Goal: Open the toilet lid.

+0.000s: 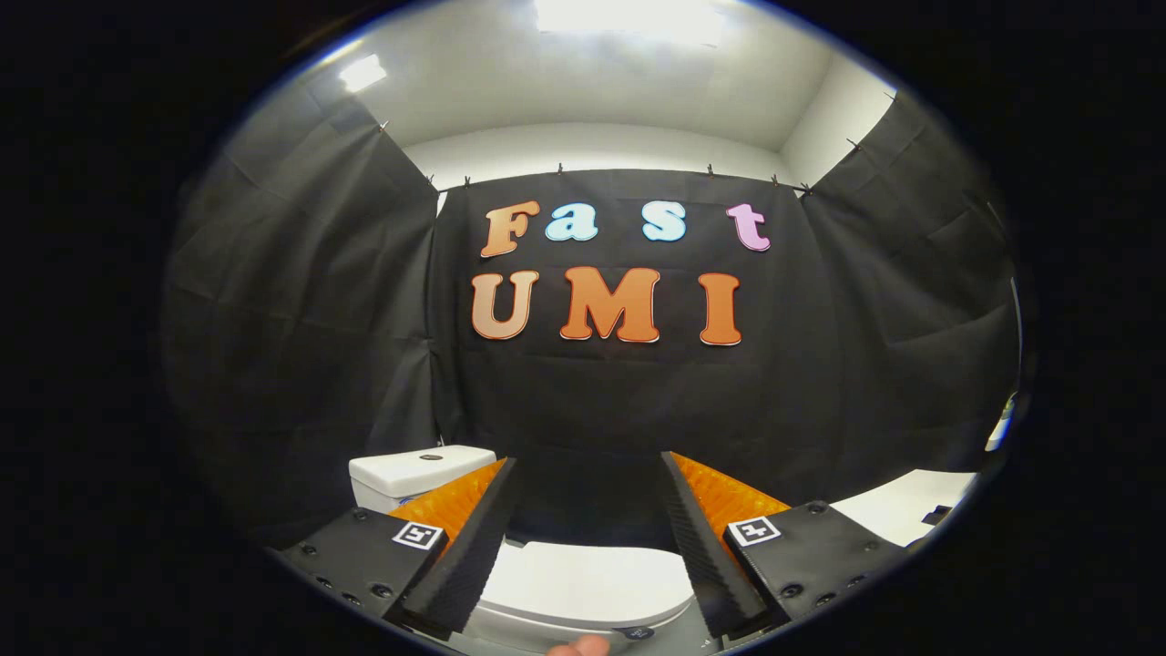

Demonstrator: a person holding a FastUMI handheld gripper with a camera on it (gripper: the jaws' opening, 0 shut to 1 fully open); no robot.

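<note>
No readable text stands on any object; each of the fingers (pixel 474 556) carries a small square black-and-white marker tag (pixel 418 535), coded pattern only, at 7 and 5 o'clock.

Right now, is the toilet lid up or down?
Down: the toilet lid lies flat over the bowl, below the open gripper, fingers apart and touching nothing.

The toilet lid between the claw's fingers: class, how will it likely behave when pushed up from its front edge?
The toilet lid looks smooth and glossy, so fingers may slip. It seems one stiff shell, probably swinging toward the tank. The claw is open, above it.
</note>
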